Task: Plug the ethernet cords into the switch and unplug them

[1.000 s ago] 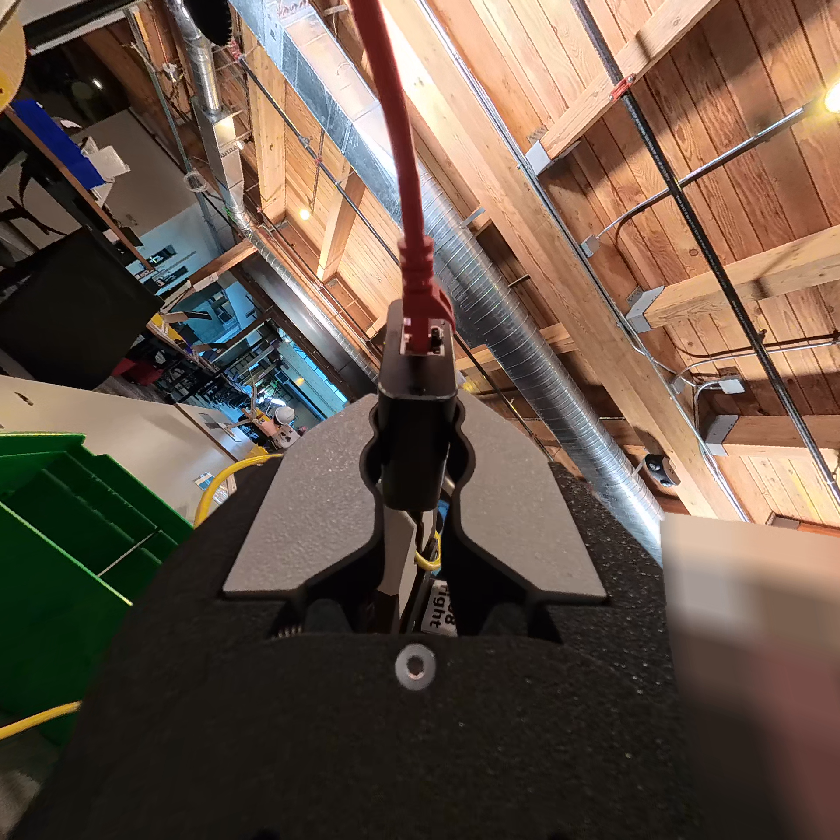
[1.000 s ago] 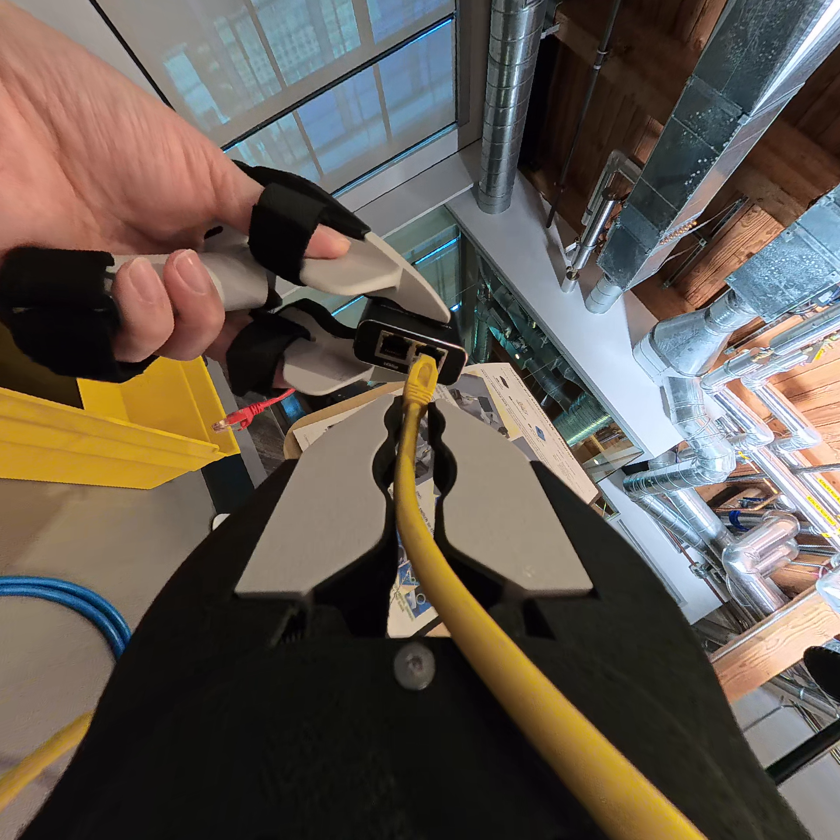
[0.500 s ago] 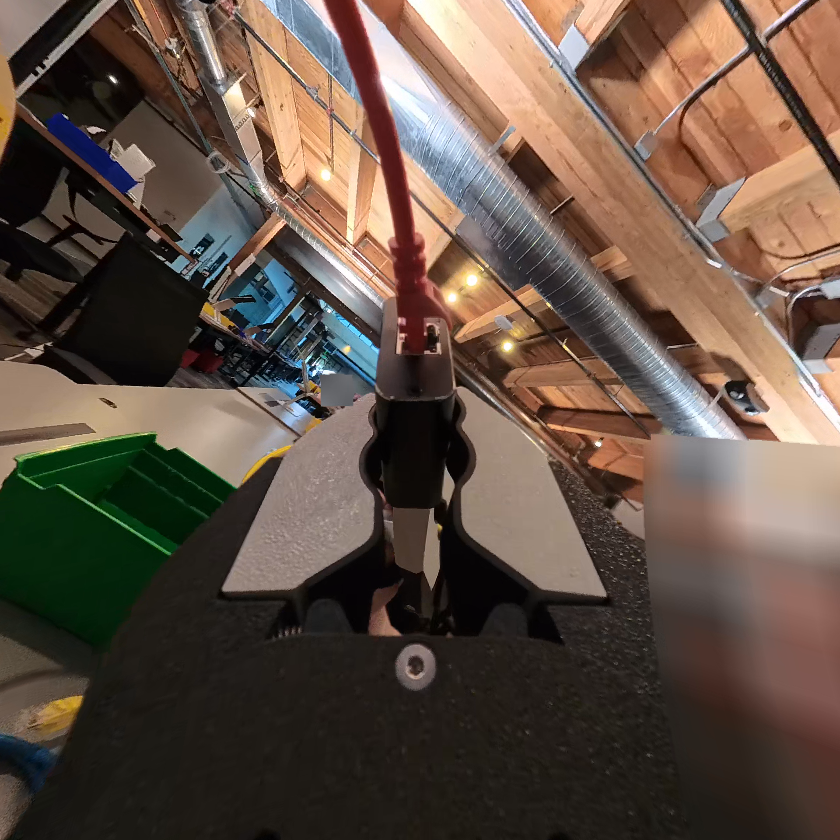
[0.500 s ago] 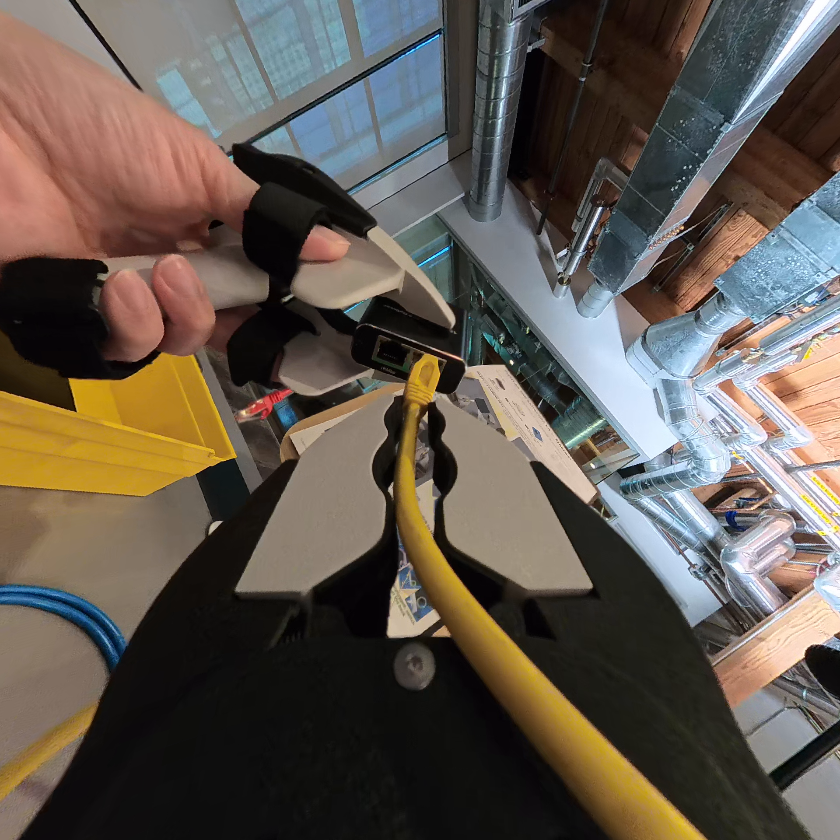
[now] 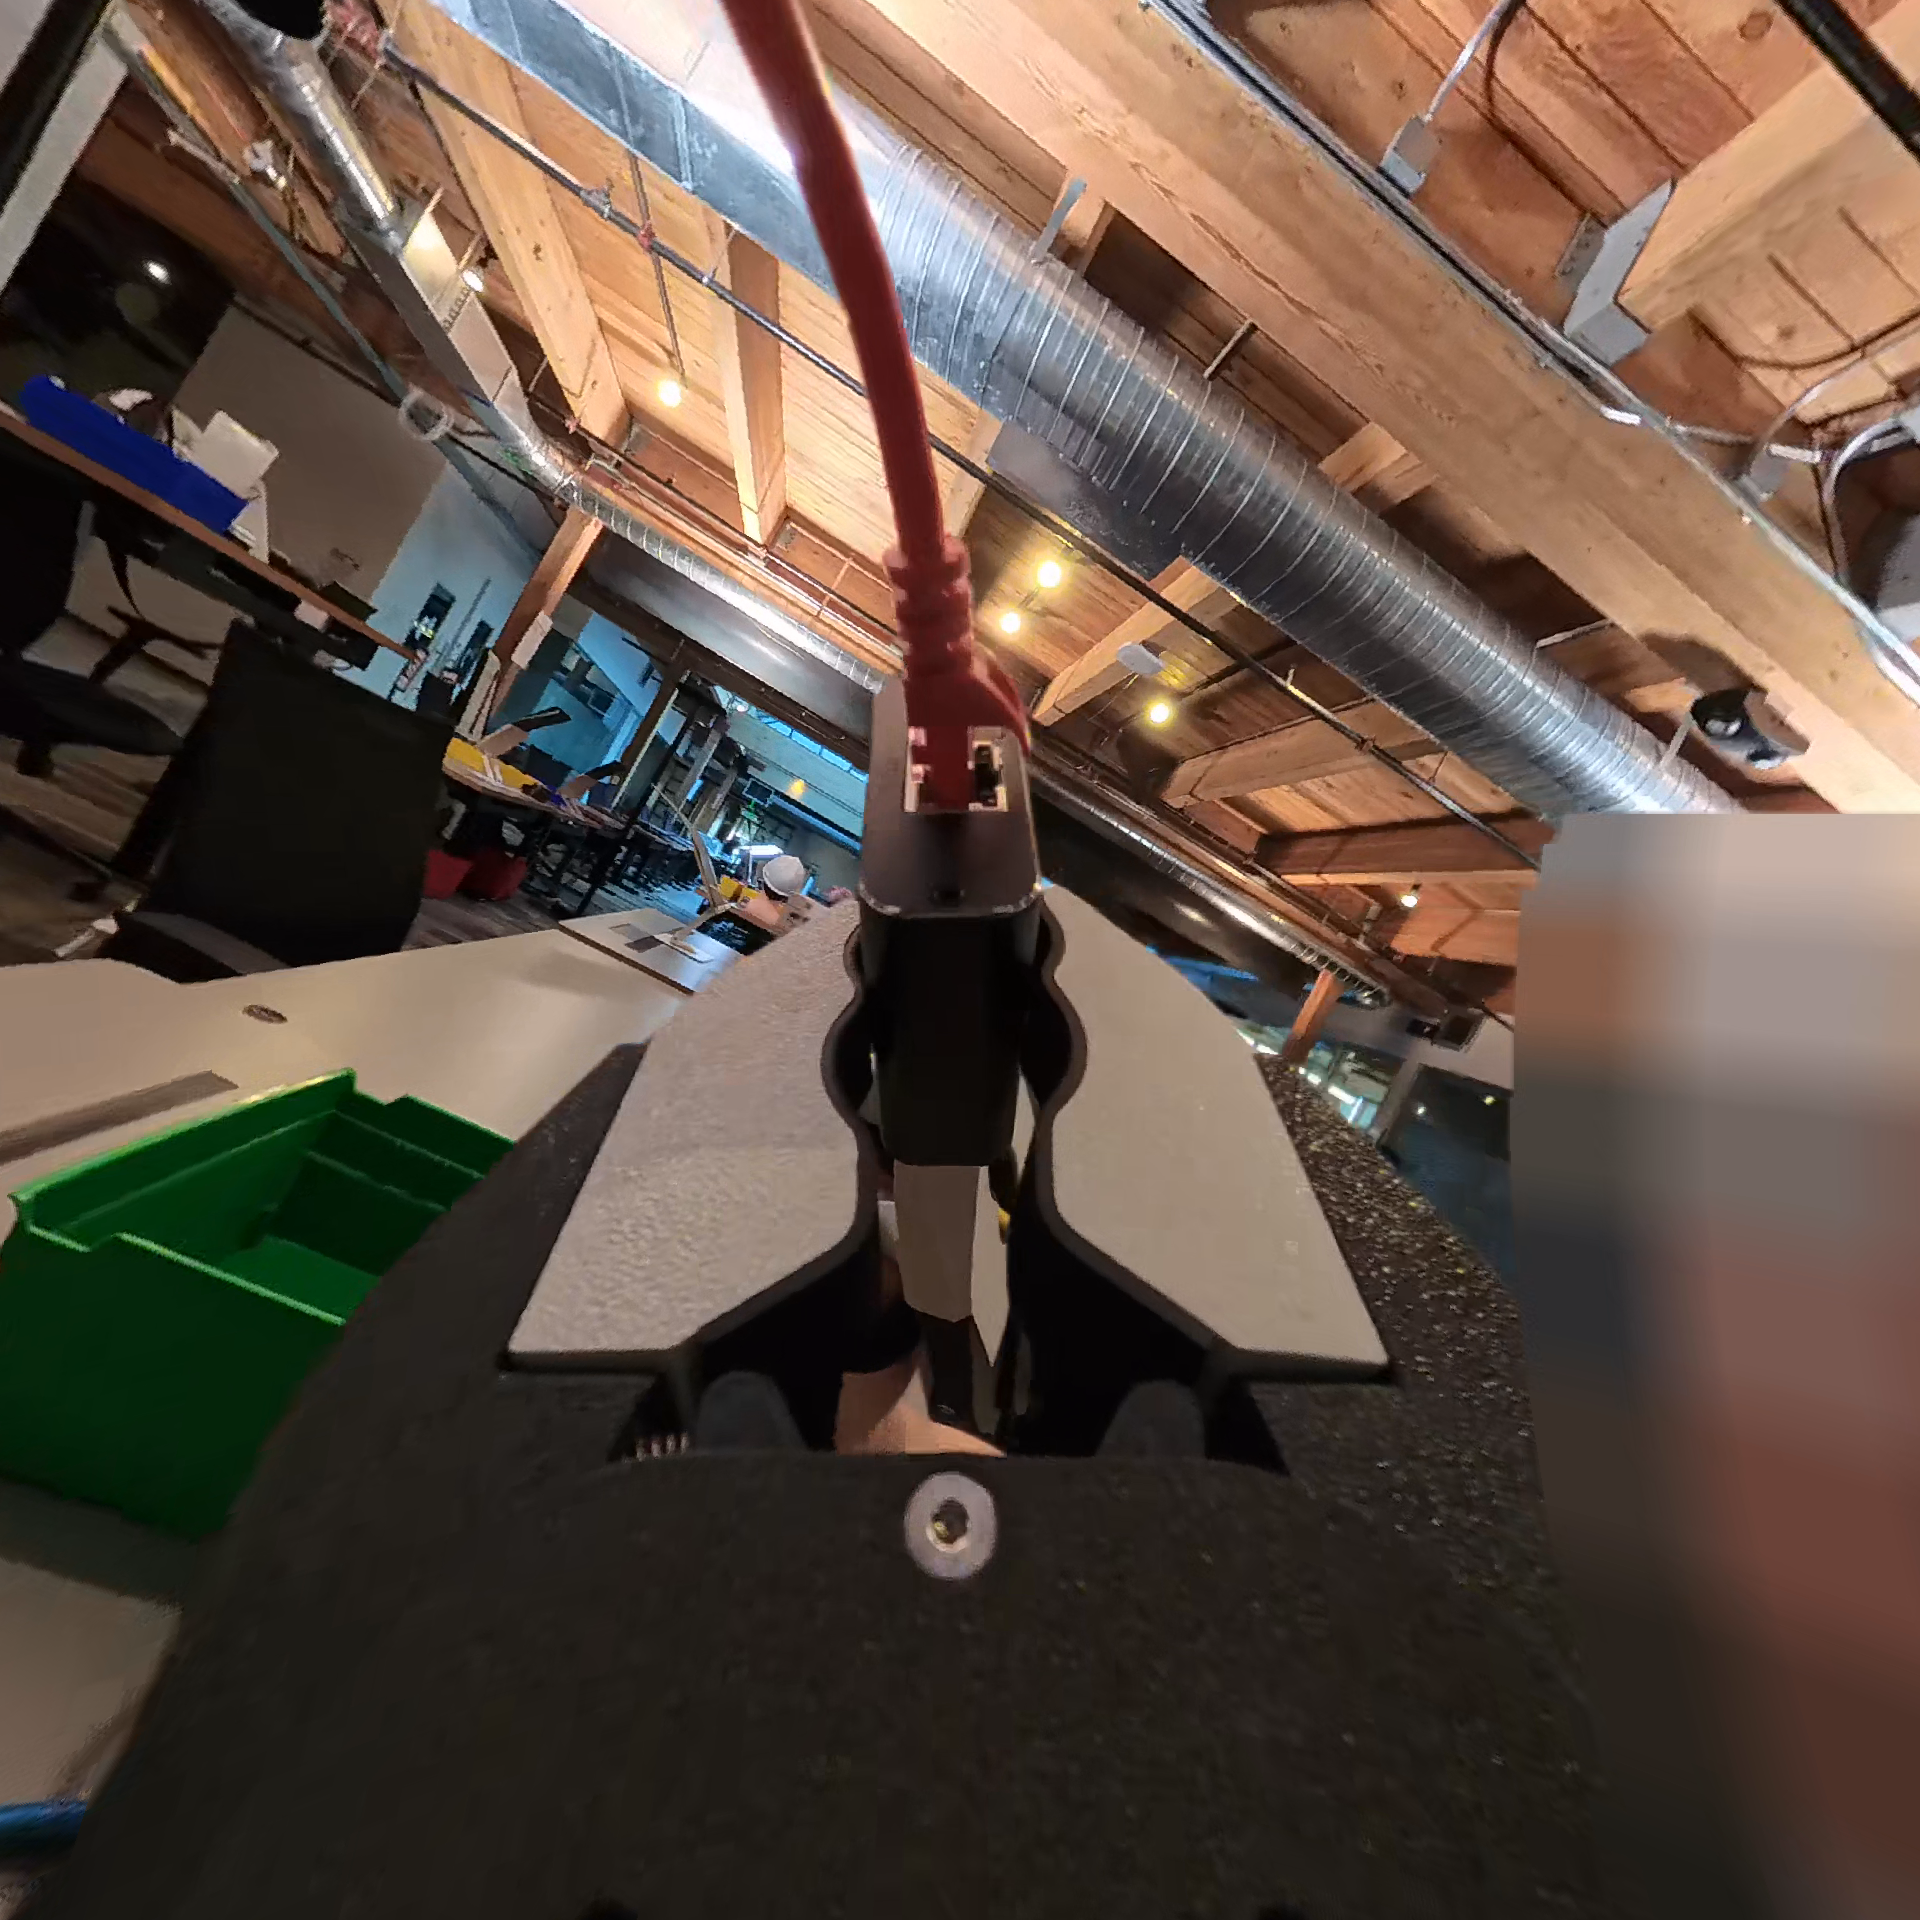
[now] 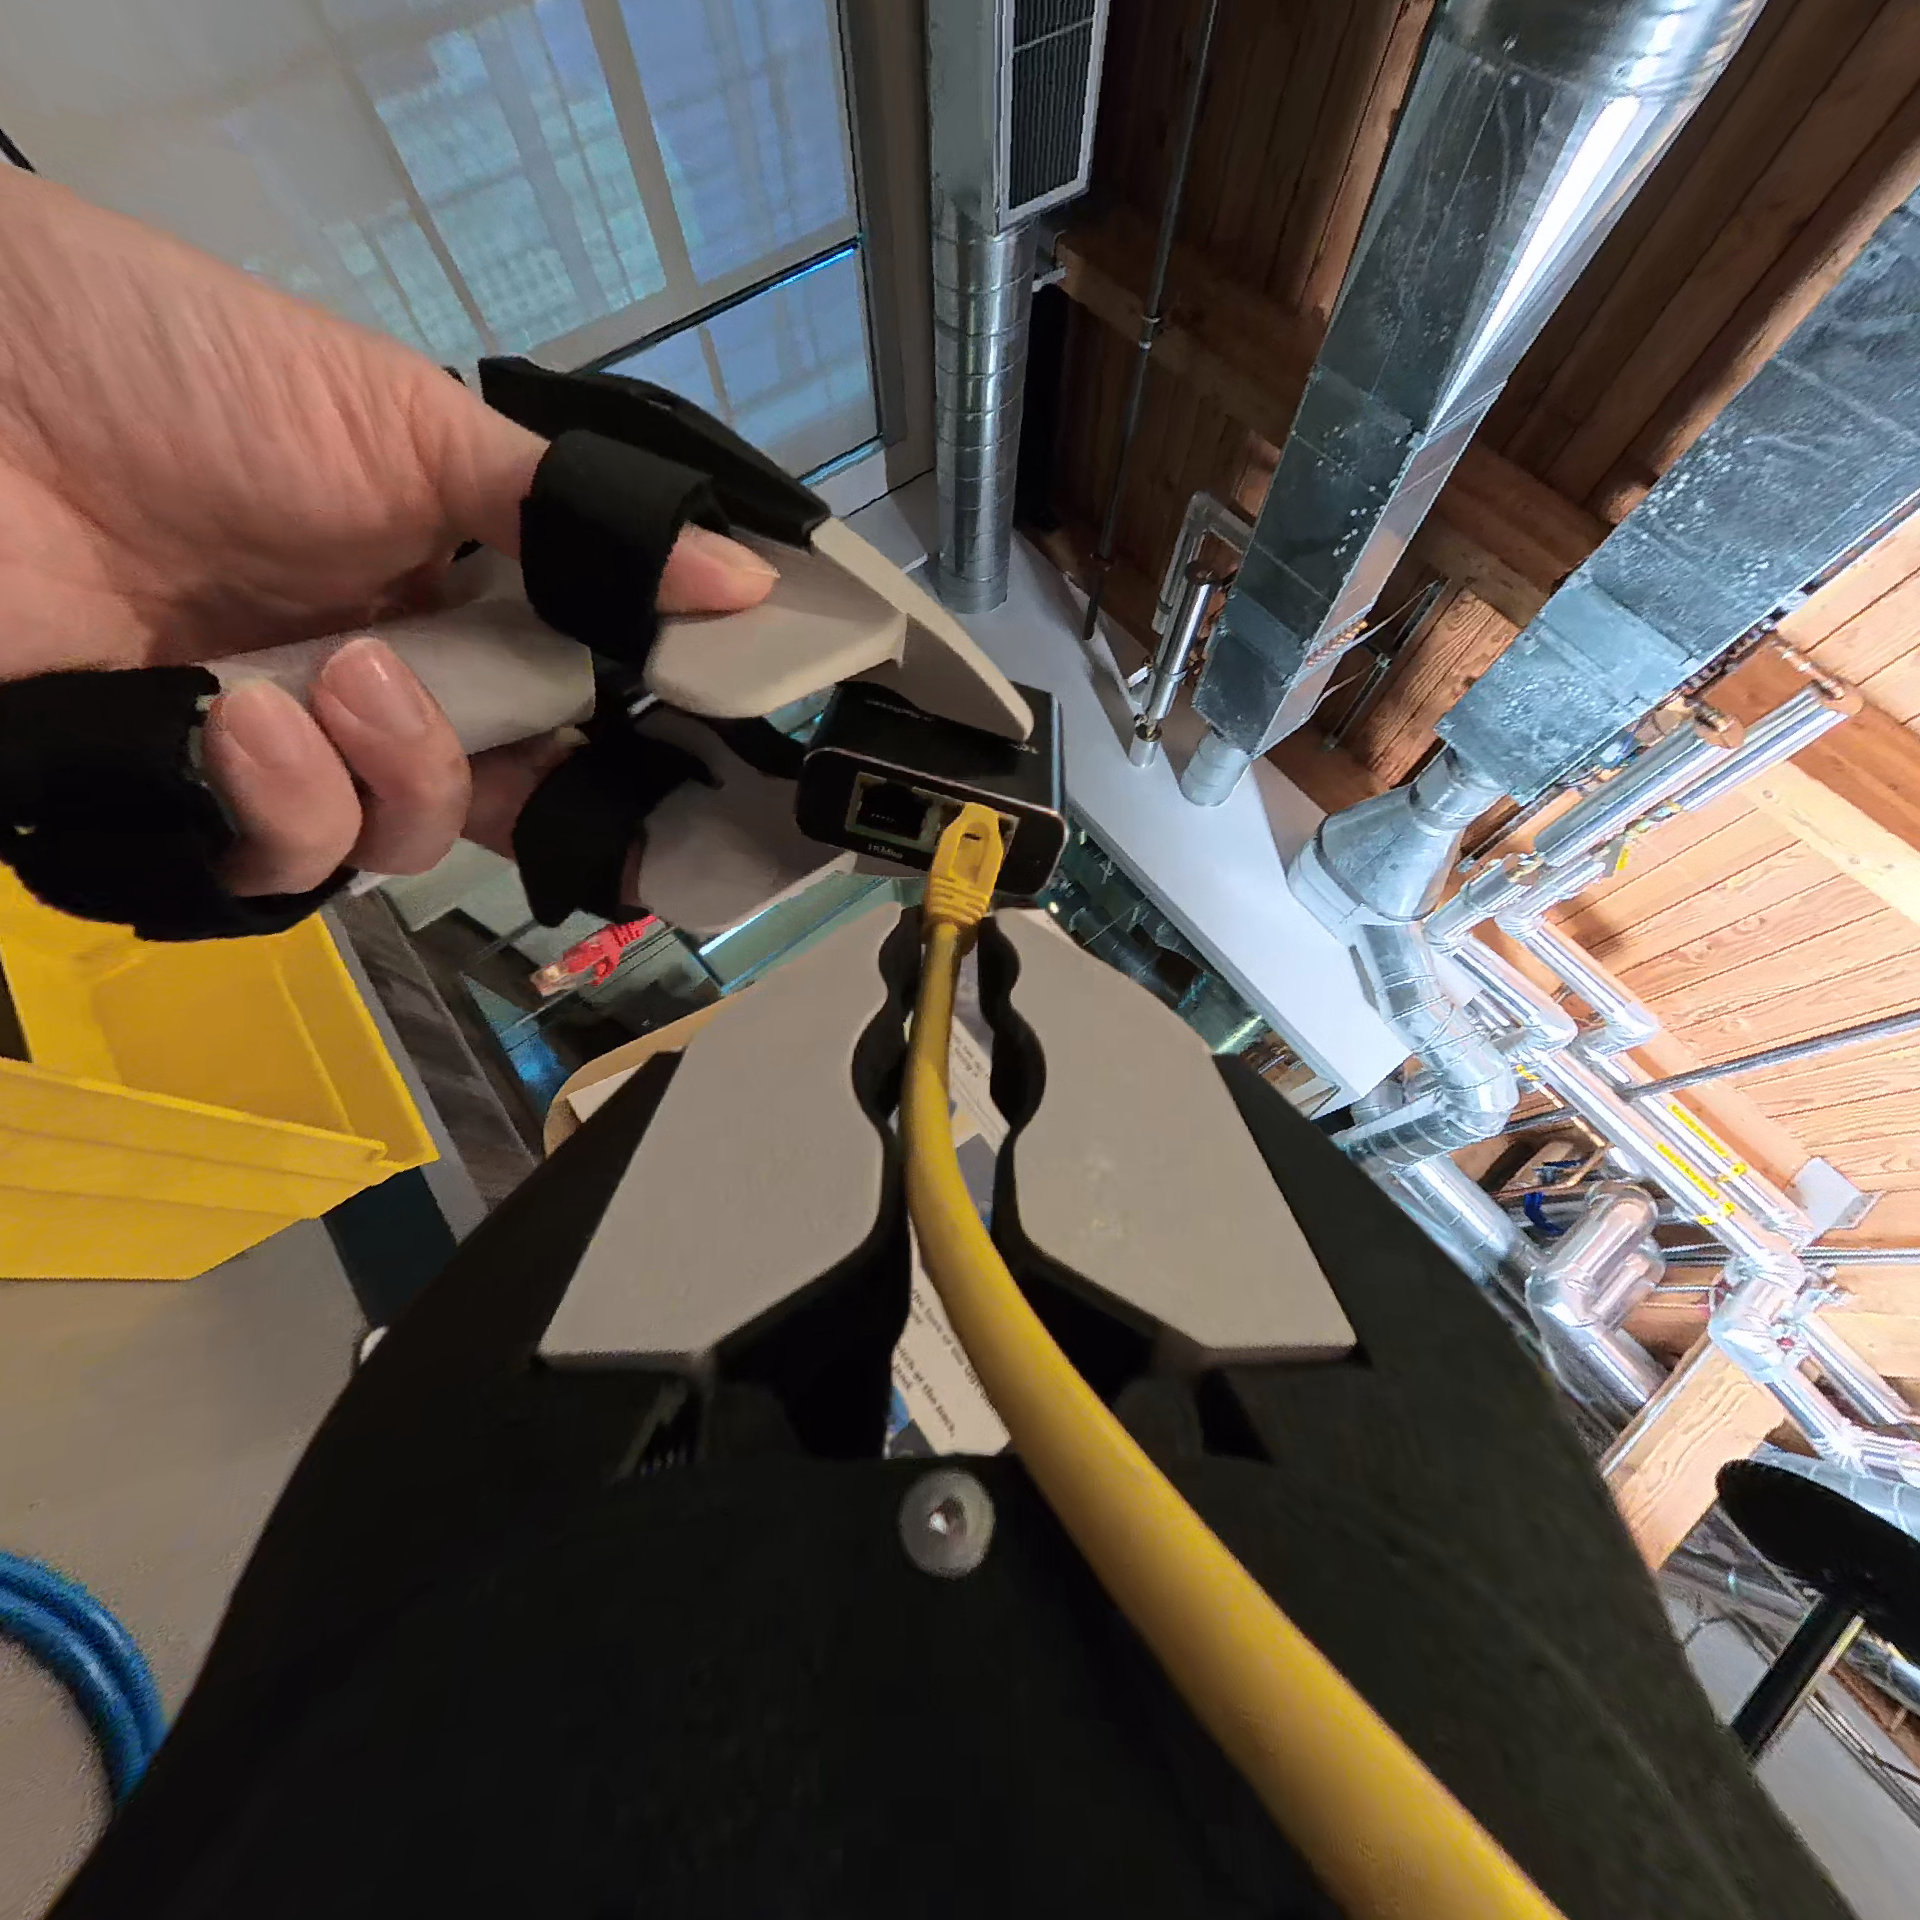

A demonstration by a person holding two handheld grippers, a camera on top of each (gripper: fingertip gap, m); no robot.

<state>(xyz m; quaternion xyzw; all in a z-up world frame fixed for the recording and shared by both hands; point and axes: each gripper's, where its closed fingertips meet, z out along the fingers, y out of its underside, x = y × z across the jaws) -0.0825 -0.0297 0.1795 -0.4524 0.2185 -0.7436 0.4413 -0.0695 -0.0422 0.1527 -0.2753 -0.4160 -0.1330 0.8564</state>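
Note:
My left gripper (image 5: 951, 935) is shut on the small black switch (image 5: 951, 997), held up in the air. A red cord (image 5: 883, 395) is plugged into the switch's far end and runs upward. In the right wrist view a hand holds the left gripper, whose grey fingers (image 6: 821, 634) clamp the switch (image 6: 1023, 727). My right gripper (image 6: 940, 935) is shut on a yellow cord (image 6: 935, 1091). Its yellow plug (image 6: 966, 862) sits in the right port of the switch's near face. The left port (image 6: 894, 816) is empty. The red cord's loose plug (image 6: 597, 951) dangles below the hand.
A green bin (image 5: 187, 1278) stands on the white table (image 5: 436, 1018) at the left. A yellow bin (image 6: 156, 1101) is at the left of the right wrist view, with a blue cord (image 6: 83, 1662) on the grey surface below it. Ceiling ducts and beams fill the background. The grippers are tip to tip, or close to it.
The left gripper has tilted down with the switch, bringing more of the table into view. The switch has come closer to the right gripper, and the yellow plug now sits deeper in the right port.

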